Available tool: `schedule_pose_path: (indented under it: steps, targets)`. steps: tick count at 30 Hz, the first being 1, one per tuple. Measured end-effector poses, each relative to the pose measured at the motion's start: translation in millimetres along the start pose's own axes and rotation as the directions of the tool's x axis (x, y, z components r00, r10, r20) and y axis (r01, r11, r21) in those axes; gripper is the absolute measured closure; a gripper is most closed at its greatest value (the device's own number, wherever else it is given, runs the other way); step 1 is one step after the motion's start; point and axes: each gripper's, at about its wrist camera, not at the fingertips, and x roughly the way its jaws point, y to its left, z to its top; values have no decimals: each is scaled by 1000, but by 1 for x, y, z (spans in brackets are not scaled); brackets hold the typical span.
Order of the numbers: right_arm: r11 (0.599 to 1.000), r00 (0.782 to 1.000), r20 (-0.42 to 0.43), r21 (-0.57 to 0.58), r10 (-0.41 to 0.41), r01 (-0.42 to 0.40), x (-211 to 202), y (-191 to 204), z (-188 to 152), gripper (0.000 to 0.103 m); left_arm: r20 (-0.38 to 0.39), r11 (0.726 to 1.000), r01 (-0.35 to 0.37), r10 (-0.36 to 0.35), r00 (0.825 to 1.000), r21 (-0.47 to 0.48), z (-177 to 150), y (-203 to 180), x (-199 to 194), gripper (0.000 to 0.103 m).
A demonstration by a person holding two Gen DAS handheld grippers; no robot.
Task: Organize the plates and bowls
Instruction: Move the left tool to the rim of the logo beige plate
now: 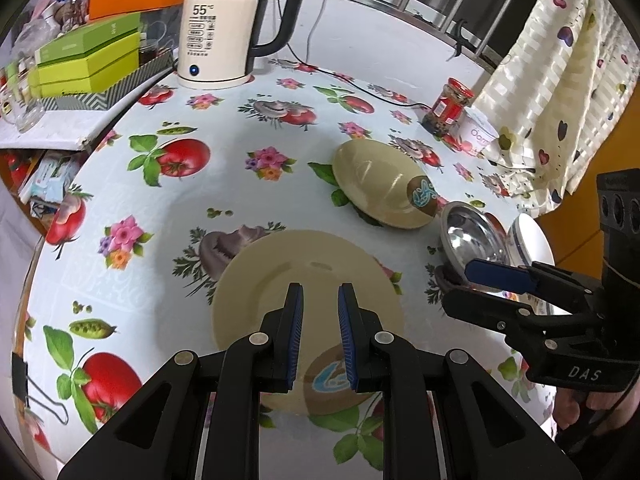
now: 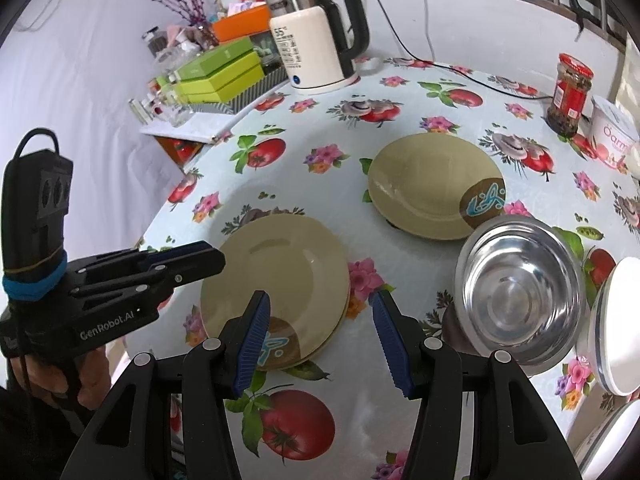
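Nearby: steel bowl (image 2: 520, 296) beside near plate (image 2: 276, 280); kettle (image 2: 316, 52) behind.

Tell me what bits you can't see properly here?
- White bowl, right wrist view: cut off by the picture's edge.
- Near plate's blue-and-brown emblem, left wrist view: partly behind the left tool.
- Pale kettle label, right wrist view: print too small.
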Motion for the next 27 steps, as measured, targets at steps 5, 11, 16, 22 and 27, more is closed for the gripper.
schedule_pose_path:
  steps: [5, 11, 16, 22, 27]
  targets:
    - [1000, 1000, 2, 29, 5, -5, -2, -11, 6, 49, -6, 1000, 22, -22, 1000, 6, 8, -5, 6, 85]
    - [1000, 1000, 9, 30, -1, 1, -3, -20, 14, 49, -13, 999, 54, -54, 998, -7, 17, -9, 13, 85]
    - [998, 1000, 14, 58, -4, 4, -4, -33, 20, 49, -17, 997, 75, -75, 997, -35, 25, -7, 19, 85]
    - [997, 999, 30, 78, -18, 15, -8, -46, 32, 46, -24, 996, 69, -70, 997, -55, 37, -3, 31, 85]
    - [995, 999, 44, 95, -28, 23, -9, -59, 43, 45, -35, 995, 79, -81, 996, -60, 46, -3, 41, 85]
